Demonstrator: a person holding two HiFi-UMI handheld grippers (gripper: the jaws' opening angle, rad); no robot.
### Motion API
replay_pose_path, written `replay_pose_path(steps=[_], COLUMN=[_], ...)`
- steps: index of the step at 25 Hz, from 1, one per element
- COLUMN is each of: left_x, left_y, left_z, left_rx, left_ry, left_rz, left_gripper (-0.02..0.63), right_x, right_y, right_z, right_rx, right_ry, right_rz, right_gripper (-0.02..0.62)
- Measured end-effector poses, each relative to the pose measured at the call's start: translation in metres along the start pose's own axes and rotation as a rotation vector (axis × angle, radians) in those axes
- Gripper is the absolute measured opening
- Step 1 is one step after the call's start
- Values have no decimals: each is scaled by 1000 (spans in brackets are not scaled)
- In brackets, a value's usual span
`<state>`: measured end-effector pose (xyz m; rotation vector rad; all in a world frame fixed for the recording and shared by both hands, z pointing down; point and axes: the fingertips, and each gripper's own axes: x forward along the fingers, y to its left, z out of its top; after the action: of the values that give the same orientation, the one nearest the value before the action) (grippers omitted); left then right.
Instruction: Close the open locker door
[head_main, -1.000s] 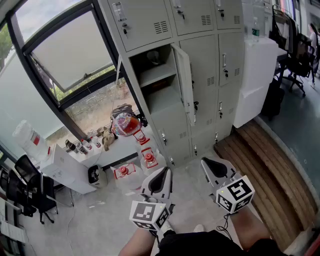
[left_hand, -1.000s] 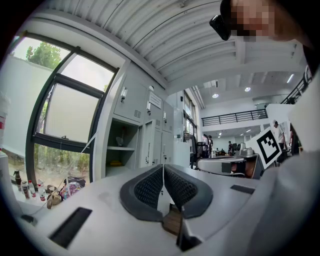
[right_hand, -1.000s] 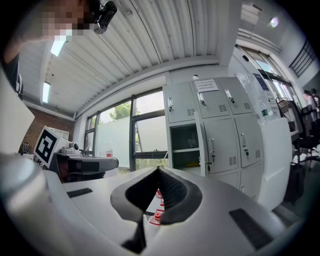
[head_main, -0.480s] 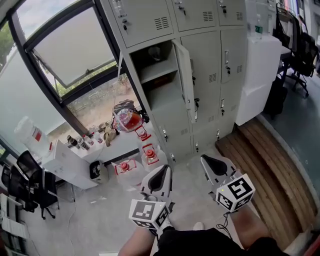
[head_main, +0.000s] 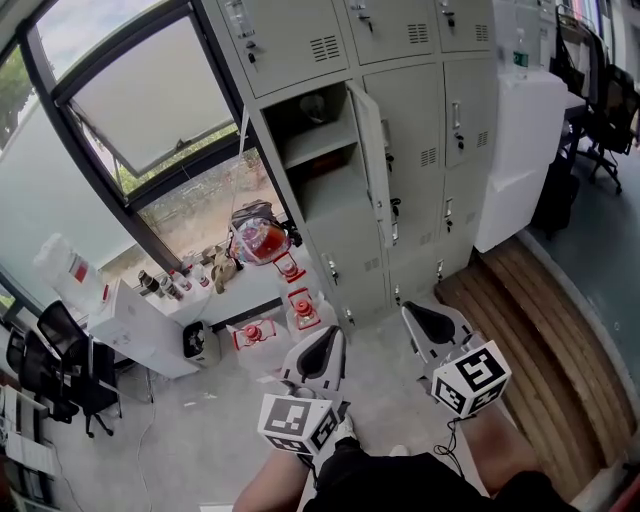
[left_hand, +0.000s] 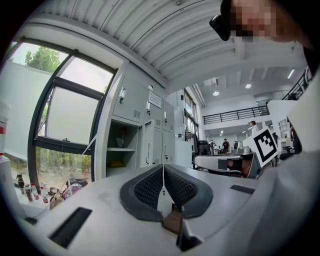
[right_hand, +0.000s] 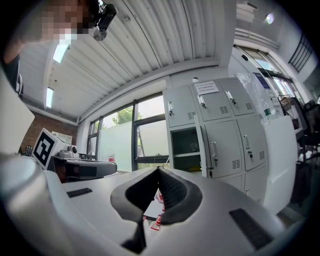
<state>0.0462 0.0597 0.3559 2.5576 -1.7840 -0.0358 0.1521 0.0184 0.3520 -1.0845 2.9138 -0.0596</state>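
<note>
A grey bank of lockers (head_main: 400, 60) stands ahead. One middle compartment (head_main: 315, 150) is open, with a shelf inside. Its door (head_main: 370, 165) swings out toward me, hinged on its right side. The same open compartment (left_hand: 119, 150) and door (left_hand: 146, 145) show in the left gripper view, and the compartment (right_hand: 186, 147) shows in the right gripper view. My left gripper (head_main: 328, 343) and right gripper (head_main: 418, 322) are held low, side by side, well short of the lockers. Both point level at them. Each has its jaws shut with nothing between them.
A large window (head_main: 150, 110) fills the left wall. Red-lidded jars (head_main: 298, 305) and bottles (head_main: 160, 290) sit on the floor below it. A white cabinet (head_main: 515, 150) stands right of the lockers, beside a wooden platform (head_main: 540, 330). Office chairs (head_main: 55, 370) stand at the far left.
</note>
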Motion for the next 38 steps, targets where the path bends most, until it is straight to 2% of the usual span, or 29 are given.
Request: replay_pose_path(steps=[10,38], left_x=[30,160], left_y=[14,116], left_z=[-4,-4], left_rx=[-21,-49], left_ry=[-6,18], left_rz=[-53,-241], left_gripper=[21,21], right_x=[22,156], right_y=[-23,-109], right_z=[-3,1], right_rx=[1,27], right_ry=[11,26], right_rz=[-52,-248], right_gripper=[52,52])
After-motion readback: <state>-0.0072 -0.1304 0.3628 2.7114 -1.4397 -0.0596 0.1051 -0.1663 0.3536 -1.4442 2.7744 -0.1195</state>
